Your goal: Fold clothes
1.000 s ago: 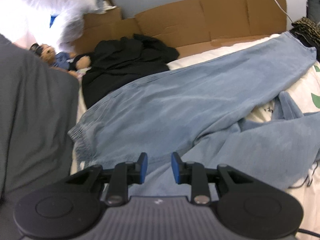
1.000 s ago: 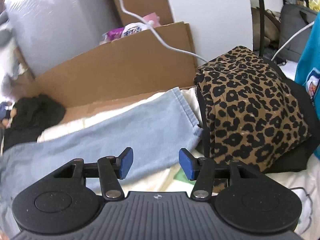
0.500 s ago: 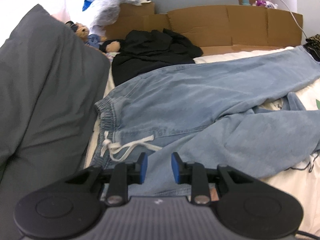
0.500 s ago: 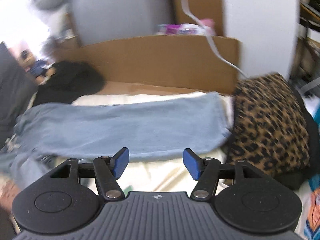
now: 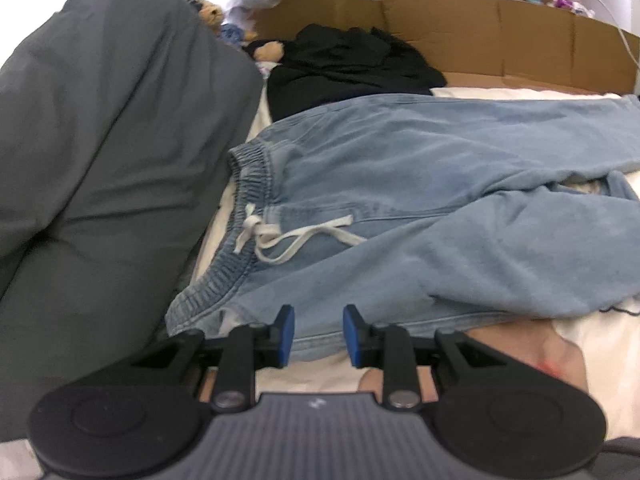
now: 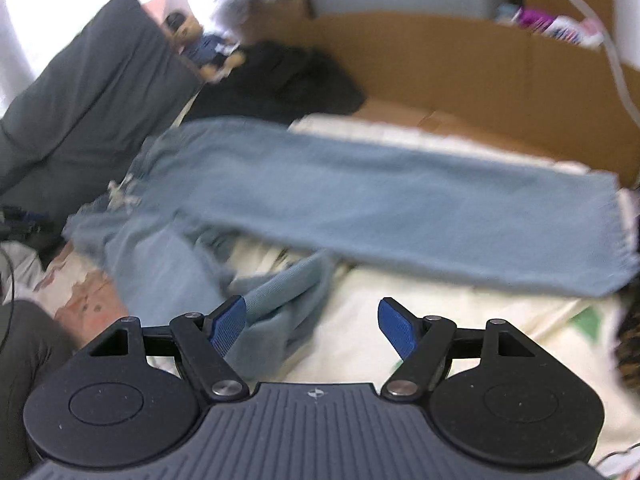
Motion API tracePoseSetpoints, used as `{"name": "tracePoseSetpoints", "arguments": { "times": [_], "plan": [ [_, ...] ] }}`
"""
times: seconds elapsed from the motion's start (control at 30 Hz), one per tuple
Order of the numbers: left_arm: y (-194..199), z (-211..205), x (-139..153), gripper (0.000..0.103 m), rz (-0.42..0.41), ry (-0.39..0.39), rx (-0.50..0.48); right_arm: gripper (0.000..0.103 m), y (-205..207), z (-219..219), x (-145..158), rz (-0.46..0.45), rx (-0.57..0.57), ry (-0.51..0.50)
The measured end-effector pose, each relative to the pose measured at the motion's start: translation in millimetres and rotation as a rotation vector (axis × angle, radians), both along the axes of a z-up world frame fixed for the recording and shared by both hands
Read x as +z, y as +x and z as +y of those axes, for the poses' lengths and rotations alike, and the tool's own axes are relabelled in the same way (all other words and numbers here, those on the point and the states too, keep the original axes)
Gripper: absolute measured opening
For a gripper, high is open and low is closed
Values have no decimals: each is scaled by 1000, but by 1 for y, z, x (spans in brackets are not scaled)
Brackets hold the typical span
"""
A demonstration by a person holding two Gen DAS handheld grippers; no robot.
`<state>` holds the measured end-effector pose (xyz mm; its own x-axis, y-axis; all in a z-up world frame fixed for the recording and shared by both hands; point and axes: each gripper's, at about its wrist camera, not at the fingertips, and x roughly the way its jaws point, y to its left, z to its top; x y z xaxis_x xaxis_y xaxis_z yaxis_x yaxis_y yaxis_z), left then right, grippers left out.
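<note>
Currently, item: light-blue jeans [image 5: 400,184], spread across bed [image 5: 600,344], waistband toward frame left.
Handling: soft, limp denim, moderate weight; will sag and drag, not slip. Best hold, by my reading: elastic waistband [image 5: 256,172] corner, plus a leg hem.
Left hand-held gripper [image 5: 316,336]: pads narrowly apart, nothing betw. them, just short of waistband edge, lower centre.
Right hand-held gripper [image 6: 310,326]: jaws have just been opening, now wide; empty, tho crumpled near leg [image 6: 288,296] lies beside its left pad.
Views: left wrist shows drawstring [image 5: 296,236] sharp; right wrist, blurred, shows far leg's hem [image 6: 616,232].
</note>
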<state>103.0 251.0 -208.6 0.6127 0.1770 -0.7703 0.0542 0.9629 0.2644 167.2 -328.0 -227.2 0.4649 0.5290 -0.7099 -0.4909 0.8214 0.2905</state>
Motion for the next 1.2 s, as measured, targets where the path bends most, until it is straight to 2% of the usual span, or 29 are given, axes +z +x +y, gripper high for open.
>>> {"name": "tracePoseSetpoints", "arguments": {
  "times": [0.13, 0.27, 0.53, 0.73, 0.77, 0.83, 0.87, 0.9, 0.93, 1.03, 1.2],
  "plan": [
    [2, 12, -7, 29, 6, -19, 45, 78, -10, 24, -28, 83, 31, 0],
    [3, 15, -16, 29, 22, -23, 65, 78, -25, 47, -45, 122, 92, -12],
    [3, 9, -16, 29, 23, -17, 47, 78, -40, 86, -72, 156, 176, -99],
    [0, 10, -13, 29, 23, -6, 47, 77, -44, 106, -81, 105, 182, -171],
    [0, 10, -13, 29, 23, -9, 50, 75, -45, 106, -82, 89, 182, -169],
    [0, 11, -13, 29, 22, -15, 55, 51, -47, 105, -83, 61, 182, -166],
    [0, 11, -13, 29, 22, -18, 58, 46, -48, 105, -82, 55, 189, -167],
    [0, 10, -14, 29, 22, -21, 61, 33, -49, 104, -81, 49, 195, -167],
    [-1, 10, -14, 29, 23, -25, 62, 26, -49, 104, -80, 42, 198, -170],
    [-1, 7, -14, 29, 19, -29, 56, 19, -49, 97, -76, 23, 177, -185],
    [-2, 5, -13, 29, 7, -36, 53, 16, -53, 76, -65, -23, 150, -200]
  ]
}}
